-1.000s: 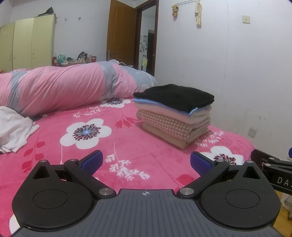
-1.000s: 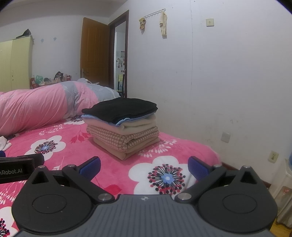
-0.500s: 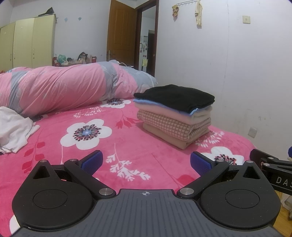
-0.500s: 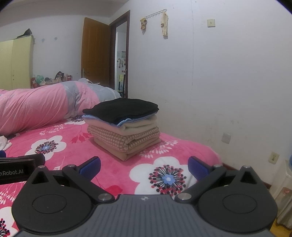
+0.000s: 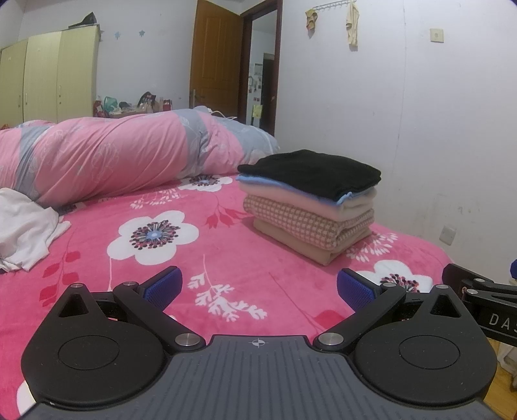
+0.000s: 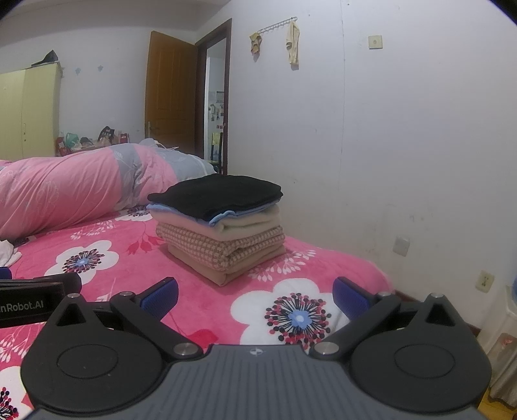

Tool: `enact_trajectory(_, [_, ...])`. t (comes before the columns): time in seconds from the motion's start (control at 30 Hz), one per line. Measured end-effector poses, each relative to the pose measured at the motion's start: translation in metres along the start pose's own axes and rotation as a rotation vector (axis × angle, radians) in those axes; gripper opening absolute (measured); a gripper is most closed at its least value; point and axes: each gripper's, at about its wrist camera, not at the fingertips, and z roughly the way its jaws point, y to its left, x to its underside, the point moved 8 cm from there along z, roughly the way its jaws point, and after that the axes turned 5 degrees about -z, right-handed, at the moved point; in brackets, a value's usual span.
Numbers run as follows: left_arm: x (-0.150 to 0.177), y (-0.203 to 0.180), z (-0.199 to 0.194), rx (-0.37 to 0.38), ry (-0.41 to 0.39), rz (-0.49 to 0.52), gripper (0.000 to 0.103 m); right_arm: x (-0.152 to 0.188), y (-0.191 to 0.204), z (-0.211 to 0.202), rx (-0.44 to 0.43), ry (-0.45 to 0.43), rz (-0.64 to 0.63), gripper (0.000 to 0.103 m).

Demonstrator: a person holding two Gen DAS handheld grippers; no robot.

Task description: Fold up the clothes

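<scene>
Pink bedspread [image 5: 226, 258] bears stacked folded clothes [image 5: 310, 200]; each hand-held gripper [image 5: 257, 287] [image 6: 255, 292] gapes wide, empty.

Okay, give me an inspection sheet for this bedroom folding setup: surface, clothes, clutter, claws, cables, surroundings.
Surface: pink floral bedspread, flat in the middle.
Job's things: folded stack, black garment on top; crumpled white garment at the left, unfolded.
Clutter: rolled pink-grey duvet at the far side.
Claws: left claw and right claw both open, empty, above the bed.
Cables: white cord on the duvet.
Surroundings: wardrobe, open door, wall hooks with hanging items.
</scene>
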Motion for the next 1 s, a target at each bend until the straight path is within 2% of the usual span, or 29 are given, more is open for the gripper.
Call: enact_trajectory(1.0, [0.0011,0.0003,-0.0001,-0.003,0.002,-0.002,0.103,0.0008,0.0022,0.0008,-0.003,0.003,-0.001,0.103])
